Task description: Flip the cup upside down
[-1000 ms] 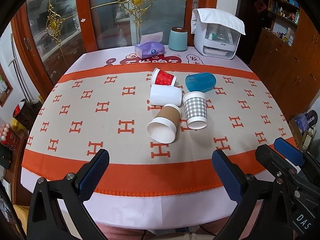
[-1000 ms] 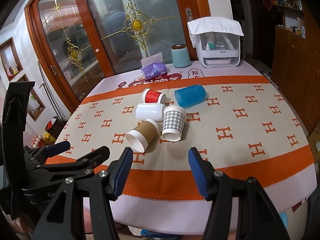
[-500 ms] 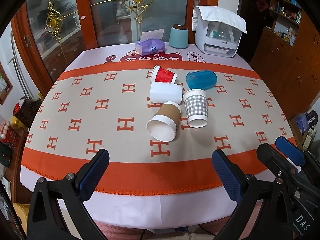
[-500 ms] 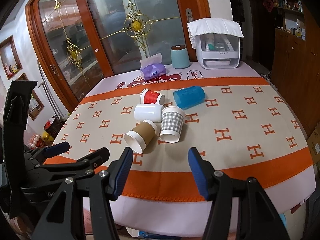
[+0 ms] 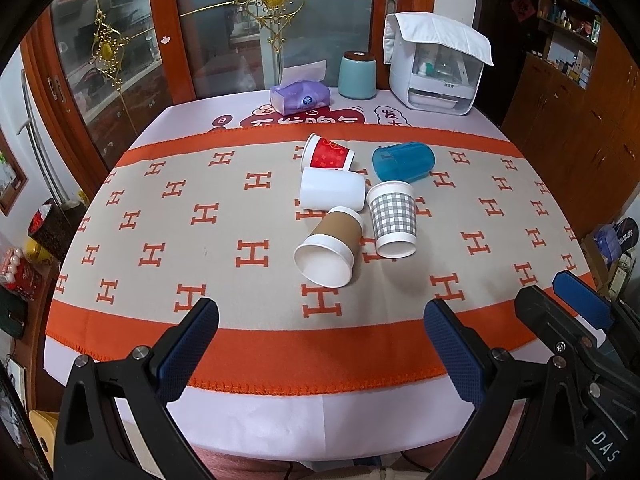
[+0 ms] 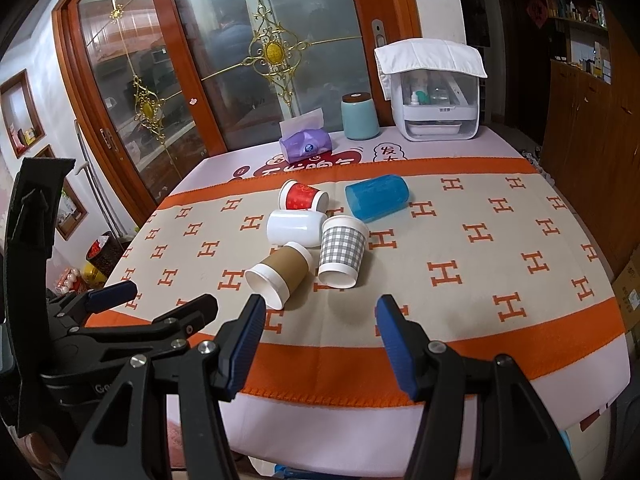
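Left tongs: wide open, empty, hovering over the near orange border of the surface, well short of the cups
Right tongs: open, empty, over the near edge, pointing toward the cup cluster; seen also at the right edge of the left view
Brown cup: nearest, on its side, open mouth facing the near edge, base touching or just beside the white cup
Check cup: just right of the brown one, tilted or lying with its mouth toward the near side
White cup: on its side behind the brown cup, lying crosswise
Red cup: on its side just behind the white cup, mouth to the left
Blue cup: on its side, right of the red cup
Far edge: tissue box, teal jar, white box with a cloth on top
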Demonstrator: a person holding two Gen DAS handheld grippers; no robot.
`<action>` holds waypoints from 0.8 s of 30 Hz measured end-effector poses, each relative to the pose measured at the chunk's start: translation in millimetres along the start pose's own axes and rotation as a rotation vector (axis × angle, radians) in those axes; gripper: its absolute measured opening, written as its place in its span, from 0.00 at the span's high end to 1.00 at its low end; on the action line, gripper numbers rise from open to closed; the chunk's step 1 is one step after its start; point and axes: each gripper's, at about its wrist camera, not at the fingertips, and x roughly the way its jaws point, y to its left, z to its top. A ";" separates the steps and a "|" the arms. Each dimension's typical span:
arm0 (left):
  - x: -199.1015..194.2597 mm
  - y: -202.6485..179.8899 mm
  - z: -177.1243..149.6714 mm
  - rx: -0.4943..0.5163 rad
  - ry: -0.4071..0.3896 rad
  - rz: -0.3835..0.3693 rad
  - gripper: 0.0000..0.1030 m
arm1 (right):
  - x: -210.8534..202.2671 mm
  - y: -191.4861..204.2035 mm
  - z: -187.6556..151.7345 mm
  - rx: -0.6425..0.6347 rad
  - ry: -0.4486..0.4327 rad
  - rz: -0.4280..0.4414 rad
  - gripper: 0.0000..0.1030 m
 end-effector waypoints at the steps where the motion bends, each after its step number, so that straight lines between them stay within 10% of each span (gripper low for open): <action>1: 0.0 -0.2 0.2 -0.001 0.000 -0.001 0.02 | -0.3 0.5 -0.9 0.000 0.000 0.000 0.44; 24: 34.3 3.3 34.9 0.065 0.060 -0.062 0.01 | 34.8 -2.7 23.8 0.001 0.100 0.063 0.44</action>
